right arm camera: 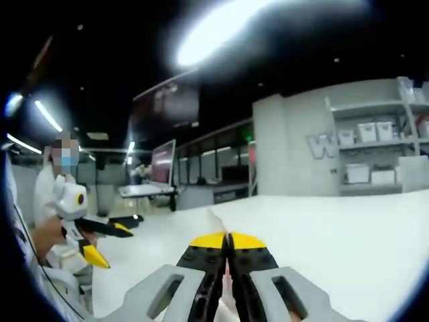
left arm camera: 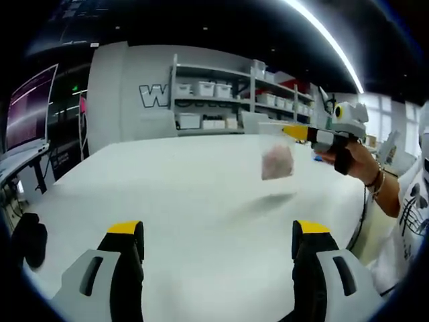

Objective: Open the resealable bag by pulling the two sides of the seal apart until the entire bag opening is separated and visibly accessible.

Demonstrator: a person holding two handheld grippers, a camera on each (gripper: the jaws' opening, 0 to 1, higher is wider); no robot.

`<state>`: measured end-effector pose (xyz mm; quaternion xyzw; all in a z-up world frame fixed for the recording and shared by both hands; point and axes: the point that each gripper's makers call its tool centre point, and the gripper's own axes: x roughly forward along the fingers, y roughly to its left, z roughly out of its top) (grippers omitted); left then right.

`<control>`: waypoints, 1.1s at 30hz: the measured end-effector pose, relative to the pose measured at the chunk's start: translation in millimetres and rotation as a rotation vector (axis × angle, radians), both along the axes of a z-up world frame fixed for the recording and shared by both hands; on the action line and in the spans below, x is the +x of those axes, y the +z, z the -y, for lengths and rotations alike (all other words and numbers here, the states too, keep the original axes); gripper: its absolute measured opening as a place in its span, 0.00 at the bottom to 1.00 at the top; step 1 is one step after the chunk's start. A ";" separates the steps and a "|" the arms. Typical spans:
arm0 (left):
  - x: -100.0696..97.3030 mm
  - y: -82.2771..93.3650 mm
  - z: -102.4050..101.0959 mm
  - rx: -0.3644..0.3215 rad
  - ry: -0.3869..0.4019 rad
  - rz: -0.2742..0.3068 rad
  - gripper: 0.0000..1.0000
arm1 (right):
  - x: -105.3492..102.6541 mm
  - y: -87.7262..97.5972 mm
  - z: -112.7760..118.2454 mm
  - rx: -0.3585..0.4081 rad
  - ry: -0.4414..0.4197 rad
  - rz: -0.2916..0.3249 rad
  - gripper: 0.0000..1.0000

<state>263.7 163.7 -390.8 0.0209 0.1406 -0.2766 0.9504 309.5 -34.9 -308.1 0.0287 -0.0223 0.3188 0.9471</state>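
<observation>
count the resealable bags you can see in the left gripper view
1: a clear resealable bag hanging above the white table, held at its top edge by the right gripper.

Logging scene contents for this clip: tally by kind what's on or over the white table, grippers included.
Grippers: 2, the left gripper open, the right gripper shut on the bag
Resealable bag: 1, hanging above the table
Total: 3

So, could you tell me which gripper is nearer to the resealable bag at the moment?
The right gripper: its jaws are shut on the resealable bag's top edge, holding it above the table. The left gripper is open and apart from the bag, which hangs ahead of it.
</observation>
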 end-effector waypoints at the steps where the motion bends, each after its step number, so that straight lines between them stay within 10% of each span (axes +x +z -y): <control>1: 0.2 -0.5 0.3 0.001 -0.001 -0.001 0.90 | -1.9 0.8 -0.1 0.003 0.002 0.002 0.00; 33: -1.4 -2.5 10.8 0.003 -0.025 -0.002 0.88 | -38.5 -24.0 -3.0 0.030 0.001 -0.044 0.00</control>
